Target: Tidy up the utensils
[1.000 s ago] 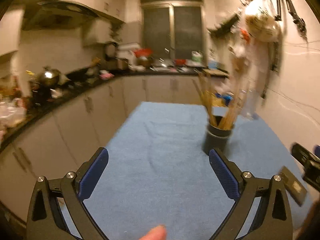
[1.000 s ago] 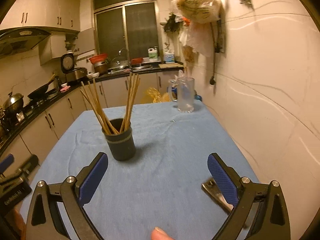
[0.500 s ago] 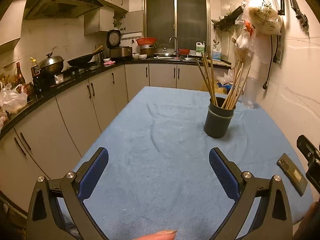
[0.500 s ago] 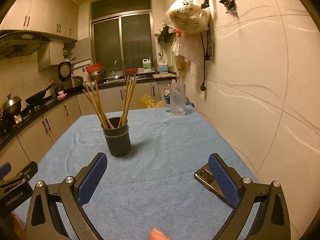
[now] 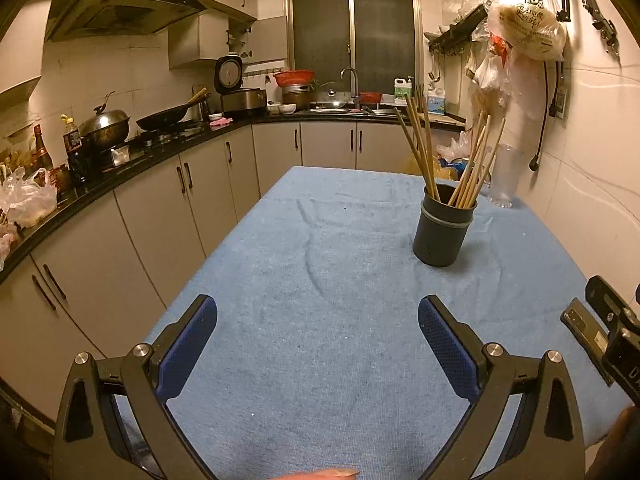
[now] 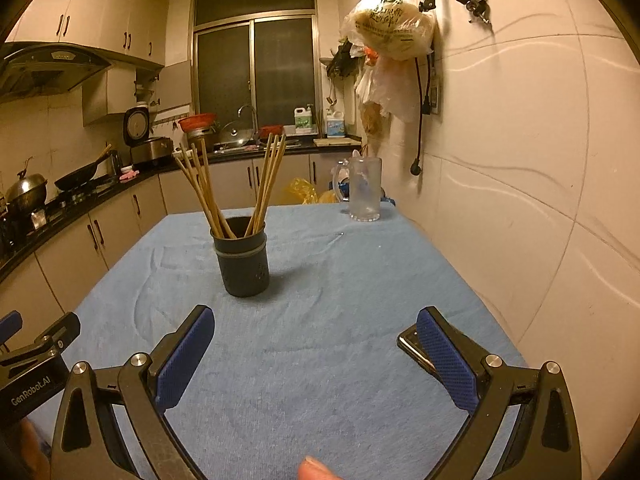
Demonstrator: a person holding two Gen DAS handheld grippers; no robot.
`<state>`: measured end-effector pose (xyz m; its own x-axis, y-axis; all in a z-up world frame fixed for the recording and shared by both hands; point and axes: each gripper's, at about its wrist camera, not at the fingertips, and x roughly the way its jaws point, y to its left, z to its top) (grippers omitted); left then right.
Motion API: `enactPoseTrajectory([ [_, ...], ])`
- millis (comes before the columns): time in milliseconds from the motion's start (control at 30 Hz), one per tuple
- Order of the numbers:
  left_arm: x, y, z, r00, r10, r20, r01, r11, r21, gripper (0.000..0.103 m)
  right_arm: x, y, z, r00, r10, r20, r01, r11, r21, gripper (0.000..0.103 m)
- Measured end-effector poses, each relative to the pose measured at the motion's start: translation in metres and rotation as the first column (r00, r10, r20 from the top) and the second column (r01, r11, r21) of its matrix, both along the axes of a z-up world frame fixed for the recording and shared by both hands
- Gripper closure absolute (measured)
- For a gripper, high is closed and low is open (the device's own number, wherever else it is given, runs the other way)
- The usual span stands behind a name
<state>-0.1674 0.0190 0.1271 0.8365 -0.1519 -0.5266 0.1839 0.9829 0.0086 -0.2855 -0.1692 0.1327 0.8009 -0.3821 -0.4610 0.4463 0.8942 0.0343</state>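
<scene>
Chopsticks (image 6: 236, 192) stand fanned in a dark cup (image 6: 243, 261) mid-table, beyond both grippers. Left gripper (image 5: 318, 344) and right gripper (image 6: 315, 346) hover wide apart over the blue cloth (image 6: 340, 300) — each empty. A phone (image 5: 586, 330) lies near the right one; farther back, a glass mug (image 6: 364, 189).
</scene>
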Motion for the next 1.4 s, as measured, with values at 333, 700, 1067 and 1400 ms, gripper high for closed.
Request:
enactPoseTrajectory([
  [333, 0.000, -0.004, -0.005, 1.000, 0.001, -0.005, -0.001, 1.000, 0.012, 0.003, 0.001, -0.001, -0.004, 1.000, 0.000, -0.011, 0.000, 1.000, 0.006, 0.000],
  [700, 0.000, -0.007, -0.011, 1.000, -0.009, -0.012, 0.009, 1.000, 0.025, 0.003, 0.004, -0.002, -0.010, 1.000, 0.006, -0.028, -0.005, 1.000, 0.010, 0.000],
  [1067, 0.000, -0.006, -0.011, 1.000, -0.008, -0.014, 0.008, 1.000, 0.025, 0.003, 0.005, 0.000, -0.014, 0.999, 0.009, -0.041, -0.008, 1.000, 0.013, 0.000],
  [1400, -0.001, -0.004, -0.013, 1.000, -0.013, -0.019, 0.013, 1.000, 0.025, 0.003, 0.008, -0.001, -0.017, 0.998, 0.017, -0.055, -0.016, 1.000, 0.021, 0.000],
])
